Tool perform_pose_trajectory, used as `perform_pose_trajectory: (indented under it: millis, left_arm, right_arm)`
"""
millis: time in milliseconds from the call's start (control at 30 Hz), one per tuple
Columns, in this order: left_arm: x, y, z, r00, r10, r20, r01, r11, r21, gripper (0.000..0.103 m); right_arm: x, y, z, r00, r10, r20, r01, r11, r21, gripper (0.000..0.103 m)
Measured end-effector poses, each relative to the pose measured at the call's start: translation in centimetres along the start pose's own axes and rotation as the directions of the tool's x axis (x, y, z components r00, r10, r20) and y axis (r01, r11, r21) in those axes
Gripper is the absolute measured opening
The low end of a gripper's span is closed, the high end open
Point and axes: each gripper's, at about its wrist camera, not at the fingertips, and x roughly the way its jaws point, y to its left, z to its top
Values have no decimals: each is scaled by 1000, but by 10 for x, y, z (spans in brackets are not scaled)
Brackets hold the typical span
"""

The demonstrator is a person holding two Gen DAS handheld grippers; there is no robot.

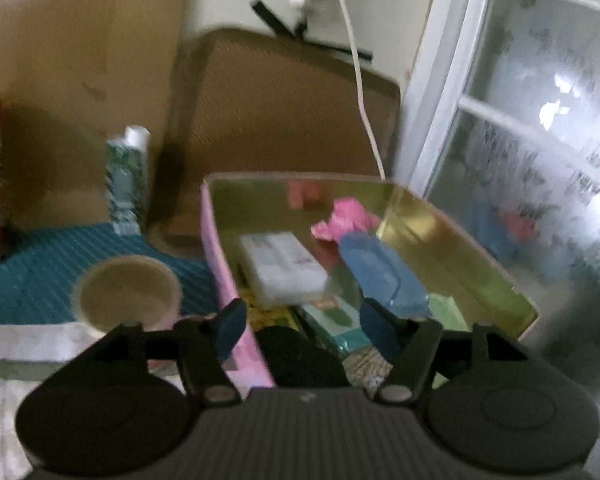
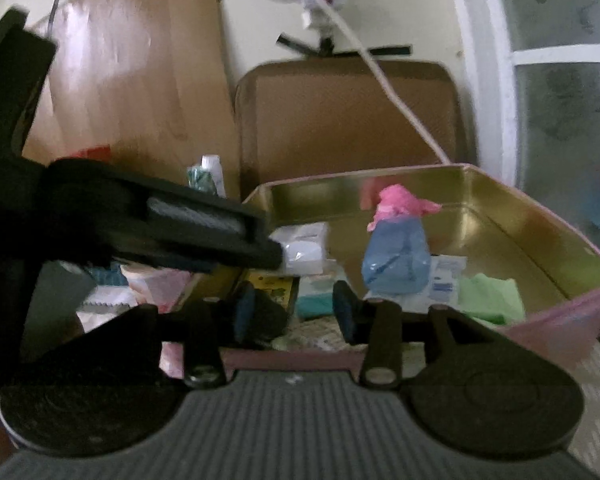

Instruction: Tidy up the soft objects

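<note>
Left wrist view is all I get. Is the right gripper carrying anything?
Observer: No. The right gripper has its jaws apart with nothing pressed between the pads, just in front of the tin's near wall.
Operator: Is anything tucked behind the blue bag that I can't see?
Observer: Yes, a white sachet with blue print lies flat at the base of the blue bag, next to a green cloth.
Operator: How does my gripper sit against the tin?
Observer: From the side, the left gripper reaches in over the tin's left wall, its tip at the white packet; I cannot tell if they touch.
</note>
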Motion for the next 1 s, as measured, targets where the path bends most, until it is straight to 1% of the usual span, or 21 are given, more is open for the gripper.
perform_pose_trajectory:
  millis: [67, 133, 167, 200, 233, 267, 300, 367, 467, 533, 600, 700, 767, 867, 1000]
  left_arm:
    - [-23, 3, -4, 999, 6, 32, -7, 1000, 13, 77]
    - [-45, 3, -10, 997, 28, 68, -31, 998, 45, 81]
    - [-57, 2, -15, 995, 43, 89, -49, 997, 68, 85]
    - [-68, 1, -20, 993, 51, 110, -60, 995, 85, 87]
    - [-76, 0, -25, 990, 56, 127, -68, 993, 97, 93]
    - [-85, 0, -30, 987, 62, 146, -78, 991, 108, 101]
    - [-92, 0, -34, 985, 69, 161, -88, 989, 118, 103]
    - [-105, -3, -45, 980, 79, 181, -107, 983, 152, 103]
    - [-114, -5, -60, 980, 117, 162, -145, 975, 171, 103]
    - [-118, -4, -70, 982, 133, 132, -153, 975, 160, 103]
    - [-120, -1, -78, 983, 159, 96, -172, 976, 137, 103]
    - [-125, 7, -86, 983, 166, 74, -172, 981, 85, 103]
    - [-129, 12, -88, 982, 172, 80, -177, 982, 66, 103]
    - [-134, 14, -90, 974, 202, 106, -209, 976, 63, 103]
    - [-137, 18, -90, 968, 222, 121, -229, 972, 49, 103]
  right_arm:
    - [-21, 3, -4, 998, 0, 60, -2, 999, 40, 47]
    - [-44, 9, -12, 994, -4, 112, -5, 997, 82, 54]
    - [-53, 11, -16, 991, -17, 132, 3, 994, 106, 55]
    - [-64, 12, -22, 988, -35, 148, 14, 990, 141, 60]
    - [-73, 12, -28, 986, -52, 159, 24, 984, 175, 66]
    - [-81, 13, -34, 984, -65, 163, 31, 979, 203, 67]
    - [-86, 15, -39, 986, -73, 153, 38, 975, 219, 69]
    - [-90, 18, -42, 990, -84, 115, 55, 971, 231, 70]
    - [-96, 22, -46, 993, -79, 83, 56, 966, 251, 71]
    - [-97, 23, -46, 995, -75, 73, 53, 963, 264, 77]
    - [-100, 24, -44, 995, -68, 71, 45, 956, 288, 78]
    - [-105, 25, -42, 996, -56, 71, 30, 945, 325, 84]
    - [-109, 27, -43, 997, -40, 69, 15, 944, 331, 86]
    - [-111, 34, -41, 996, -38, 79, 10, 946, 323, 91]
    - [-111, 39, -38, 996, -32, 88, 2, 947, 321, 91]
